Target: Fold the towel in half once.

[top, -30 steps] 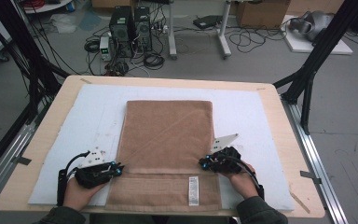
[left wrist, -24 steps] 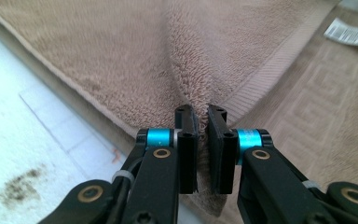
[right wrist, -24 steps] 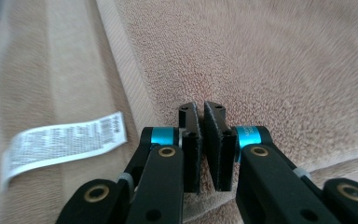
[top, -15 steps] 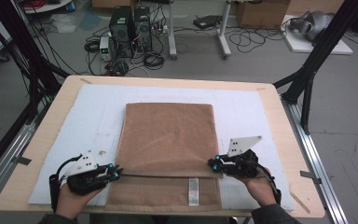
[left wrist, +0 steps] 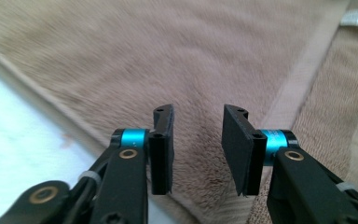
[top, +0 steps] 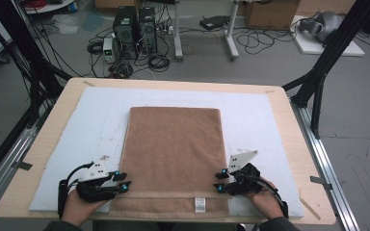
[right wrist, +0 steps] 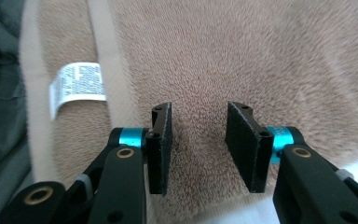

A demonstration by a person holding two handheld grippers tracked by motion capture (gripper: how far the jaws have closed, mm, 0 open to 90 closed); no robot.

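The high view is looked down from above onto a wooden surface (top: 279, 103) covered by a white mat (top: 86, 130), on which a brown towel (top: 173, 144) is laid flat in the middle. The towel is folded, so that an upper layer ends short of the near edge and a lower strip is left showing below it. A small white care label (top: 200, 204) is seen on that strip, near the towel's near right corner.

The left claw (top: 125, 180) is held at the towel's left edge, close to the near end of the upper layer, and the right claw (top: 218, 181) is placed at the right edge at about the same height. The two are set well apart, with the towel's width between them. Each is held by a hand that comes in from the bottom of the picture.

In the left gripper view, the left claw (left wrist: 198, 144) is seen released: its jaws have just been opening, a clear gap is left between the black pads (left wrist: 162, 149), and nothing is gripped there. Towel pile is seen beyond the gap, and the pale hem band (left wrist: 298, 74) runs off to the right.

In the right gripper view, the right claw (right wrist: 199, 144) is likewise released, its jaws just opened, with bare towel pile showing beyond the gap. The care label (right wrist: 77, 86) is seen to the left, beside the hem.
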